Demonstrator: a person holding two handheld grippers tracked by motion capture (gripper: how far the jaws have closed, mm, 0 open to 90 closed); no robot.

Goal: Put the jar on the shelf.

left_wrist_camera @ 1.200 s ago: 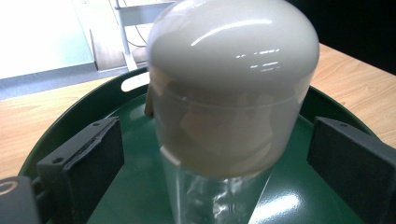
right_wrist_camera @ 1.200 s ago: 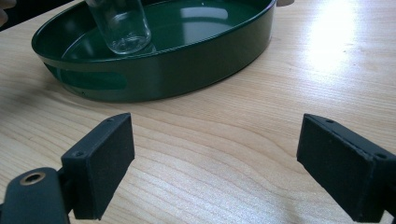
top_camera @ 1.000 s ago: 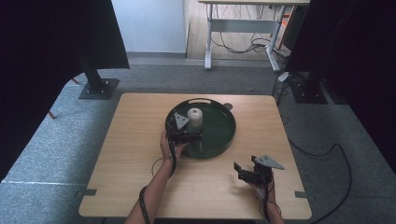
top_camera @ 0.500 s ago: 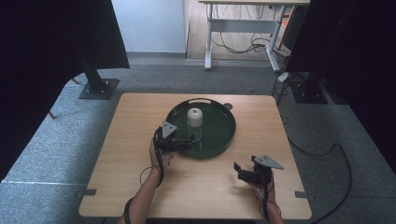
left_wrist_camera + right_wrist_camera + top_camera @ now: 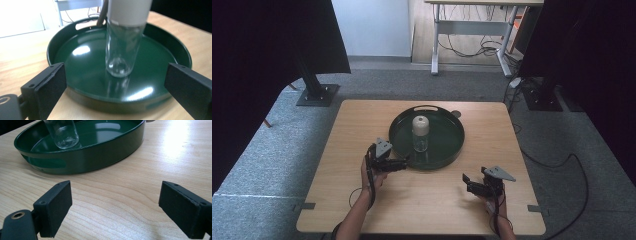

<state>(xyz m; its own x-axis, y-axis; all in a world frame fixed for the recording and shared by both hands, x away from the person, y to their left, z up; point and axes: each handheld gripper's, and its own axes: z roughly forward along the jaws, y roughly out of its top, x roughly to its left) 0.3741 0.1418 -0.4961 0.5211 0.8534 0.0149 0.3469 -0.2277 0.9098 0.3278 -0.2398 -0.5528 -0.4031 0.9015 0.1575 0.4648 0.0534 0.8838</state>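
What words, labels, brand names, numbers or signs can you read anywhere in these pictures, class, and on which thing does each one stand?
None can be read.
Glass bottle: clear glass with a plain white cap; no label shows.
Green round tray: plain, no print.
Wooden table: bare wood grain, no marks.
Left gripper and right gripper: plain black jaws, standing open, no lettering.
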